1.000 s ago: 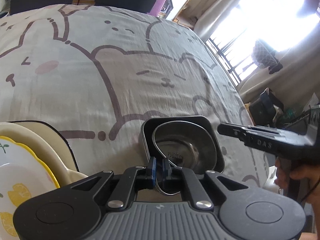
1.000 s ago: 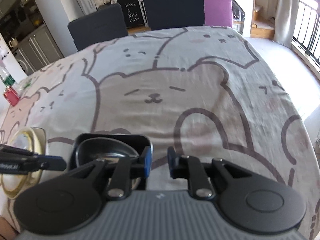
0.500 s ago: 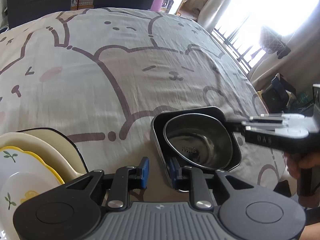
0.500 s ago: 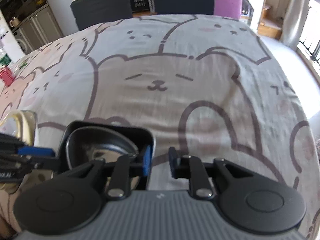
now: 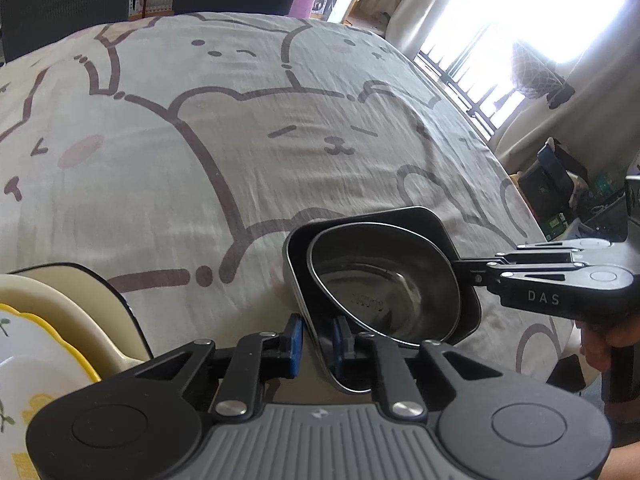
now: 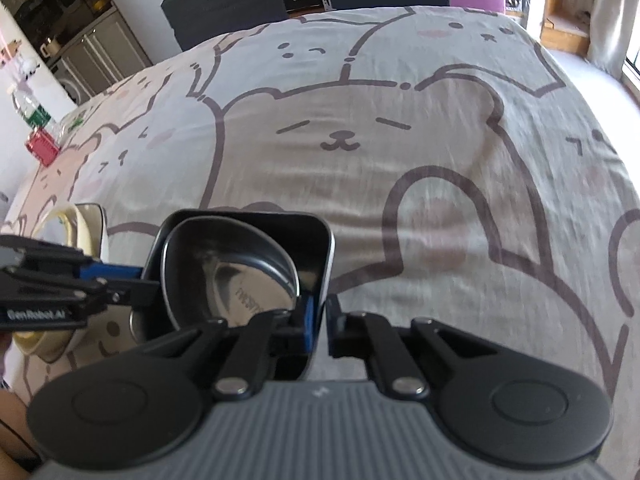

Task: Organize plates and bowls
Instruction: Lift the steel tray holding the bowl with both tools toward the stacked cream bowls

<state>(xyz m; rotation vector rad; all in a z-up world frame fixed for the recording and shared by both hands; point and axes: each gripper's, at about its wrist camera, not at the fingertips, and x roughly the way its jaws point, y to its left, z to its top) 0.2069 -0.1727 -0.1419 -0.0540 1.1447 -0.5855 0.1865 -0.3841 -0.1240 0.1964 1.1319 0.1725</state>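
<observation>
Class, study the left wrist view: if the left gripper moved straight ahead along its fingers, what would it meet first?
The near wall of the black square dish, which already sits between the open fingers of the left gripper. Just beyond it lies the steel bowl nested inside, though depth is hard to judge.

Left wrist view low over the bear-print tablecloth (image 5: 248,152), facing the bright barred window (image 5: 480,80), right wrist view close above it, facing dark chairs (image 6: 224,12), both sharing the round steel bowl (image 5: 384,280) nested in the black square dish (image 6: 320,248)
</observation>
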